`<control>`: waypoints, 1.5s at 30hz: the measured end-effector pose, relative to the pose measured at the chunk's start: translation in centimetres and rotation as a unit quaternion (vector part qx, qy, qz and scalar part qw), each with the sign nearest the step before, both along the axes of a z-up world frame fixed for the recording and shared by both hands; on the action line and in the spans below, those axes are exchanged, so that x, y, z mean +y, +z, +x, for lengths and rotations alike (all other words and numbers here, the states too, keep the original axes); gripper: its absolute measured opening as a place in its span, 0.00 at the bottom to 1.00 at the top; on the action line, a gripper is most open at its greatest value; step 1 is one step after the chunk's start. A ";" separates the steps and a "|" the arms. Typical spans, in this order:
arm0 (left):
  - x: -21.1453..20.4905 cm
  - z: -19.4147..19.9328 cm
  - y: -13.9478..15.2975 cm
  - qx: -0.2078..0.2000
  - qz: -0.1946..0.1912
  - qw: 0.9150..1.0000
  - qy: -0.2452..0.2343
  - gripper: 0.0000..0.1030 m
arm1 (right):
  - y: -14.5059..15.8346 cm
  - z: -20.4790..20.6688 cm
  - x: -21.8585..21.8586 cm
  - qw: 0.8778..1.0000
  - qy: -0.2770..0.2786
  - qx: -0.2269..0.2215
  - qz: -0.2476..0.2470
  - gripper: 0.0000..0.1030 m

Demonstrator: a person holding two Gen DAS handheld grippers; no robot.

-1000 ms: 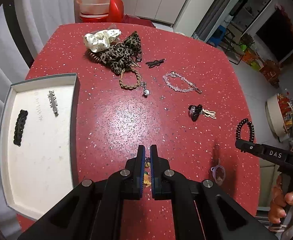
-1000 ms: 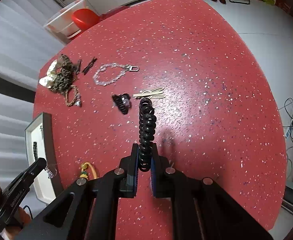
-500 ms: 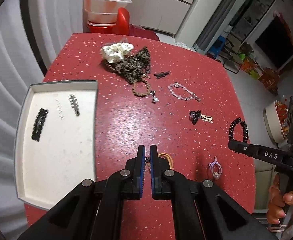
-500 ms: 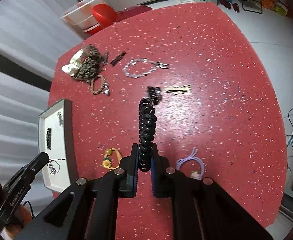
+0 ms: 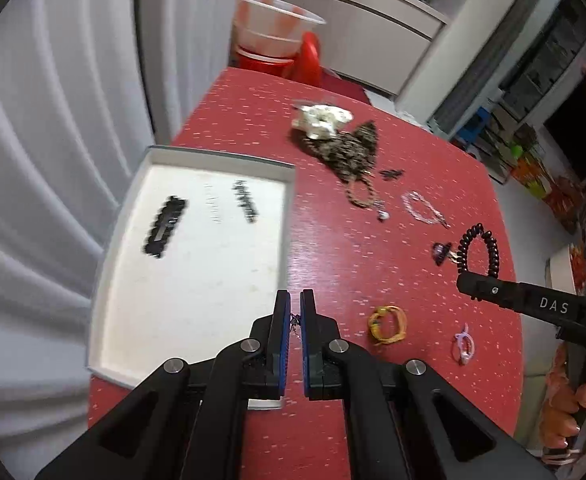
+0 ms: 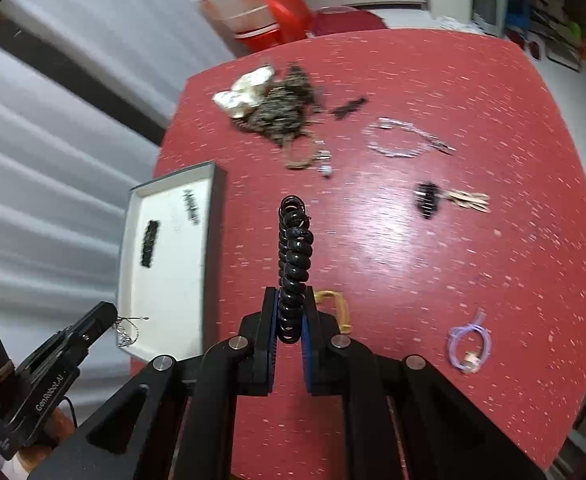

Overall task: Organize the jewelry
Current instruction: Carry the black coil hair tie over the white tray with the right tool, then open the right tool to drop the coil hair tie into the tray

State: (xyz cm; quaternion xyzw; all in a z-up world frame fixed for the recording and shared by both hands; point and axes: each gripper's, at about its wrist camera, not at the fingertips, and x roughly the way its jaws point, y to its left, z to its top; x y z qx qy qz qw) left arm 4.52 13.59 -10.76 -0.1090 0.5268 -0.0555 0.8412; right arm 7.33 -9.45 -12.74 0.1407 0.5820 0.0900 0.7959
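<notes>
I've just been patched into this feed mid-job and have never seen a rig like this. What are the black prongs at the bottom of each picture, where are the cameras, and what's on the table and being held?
The prongs are two hand-held grippers, one in each of a person's hands; no robot arm. Each picture comes from a camera on one gripper, looking along its fingers.

The left gripper, low over the near end of the white tray, pinches a thin silver chain, seen better from the right camera. The right gripper is shut on a black coil hair tie.

The tray already holds two dark hair clips. On the red table lie a pile of scrunchies, a clear bead bracelet, a yellow band and a purple band.
</notes>
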 end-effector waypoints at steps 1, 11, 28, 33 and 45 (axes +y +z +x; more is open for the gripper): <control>0.4 -0.1 -0.1 0.000 0.001 1.000 0.005 0.06 | 0.0 0.1 0.8 1.000 0.007 -0.001 0.002 0.11; 5.9 -1.5 -2.5 0.021 0.023 0.998 0.050 0.06 | -0.9 0.7 9.1 0.996 0.092 0.007 0.021 0.11; 9.1 -0.9 -9.7 0.074 0.051 0.994 0.066 0.06 | -7.8 0.6 18.3 0.977 0.189 0.087 0.043 0.10; 9.3 -0.3 -11.7 0.090 0.055 0.992 0.066 0.06 | -10.6 1.1 19.3 0.973 0.200 0.110 0.032 0.10; 9.1 0.3 -14.4 0.117 0.071 0.988 0.066 0.06 | -14.8 1.9 19.1 0.971 0.185 0.150 0.005 0.12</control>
